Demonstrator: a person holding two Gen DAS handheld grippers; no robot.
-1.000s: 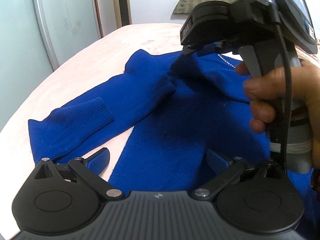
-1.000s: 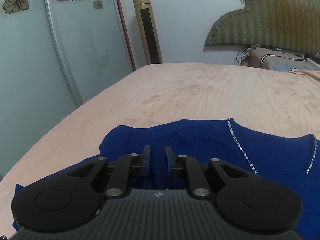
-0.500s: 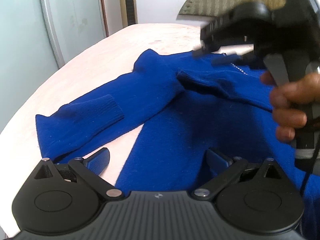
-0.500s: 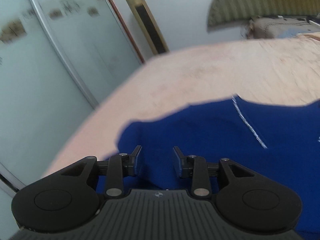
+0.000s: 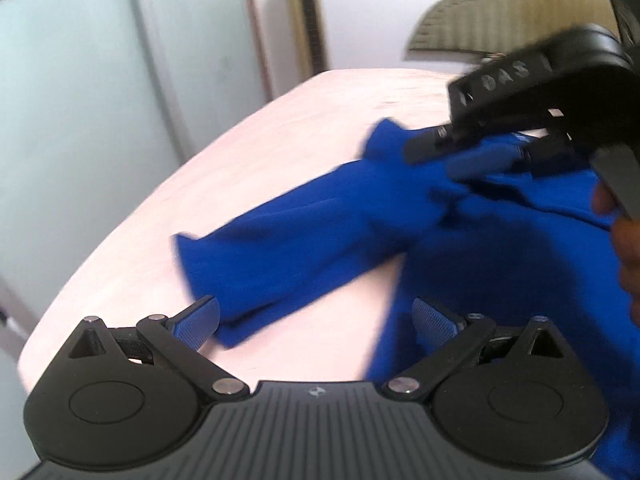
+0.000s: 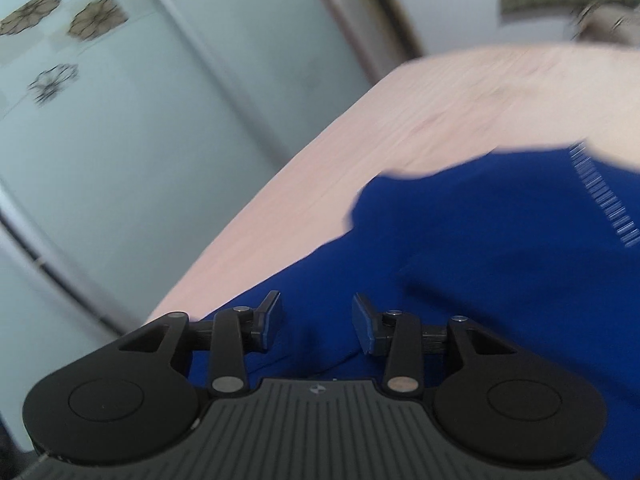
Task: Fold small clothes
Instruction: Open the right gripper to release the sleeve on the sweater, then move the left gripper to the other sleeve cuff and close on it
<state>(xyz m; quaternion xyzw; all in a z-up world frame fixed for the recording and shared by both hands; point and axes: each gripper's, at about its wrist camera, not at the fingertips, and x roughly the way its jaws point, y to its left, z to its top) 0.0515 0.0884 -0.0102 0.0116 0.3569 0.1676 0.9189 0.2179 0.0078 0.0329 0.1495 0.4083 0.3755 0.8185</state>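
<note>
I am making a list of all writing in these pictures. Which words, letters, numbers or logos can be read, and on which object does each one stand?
"OAS": raised letters on the side of the right gripper, seen in the left wrist view; blurred, so the reading is uncertain.
Small logo on the ribbed body of the left gripper: a symbol only, no letters.
The same logo shows in the right wrist view.
Blue sweater: no readable text.

So the bed with its pale pink sheet [image 5: 280,152] has just one bright blue knit sweater [image 5: 500,264] spread on it, one sleeve [image 5: 288,248] angled out toward the edge.
</note>
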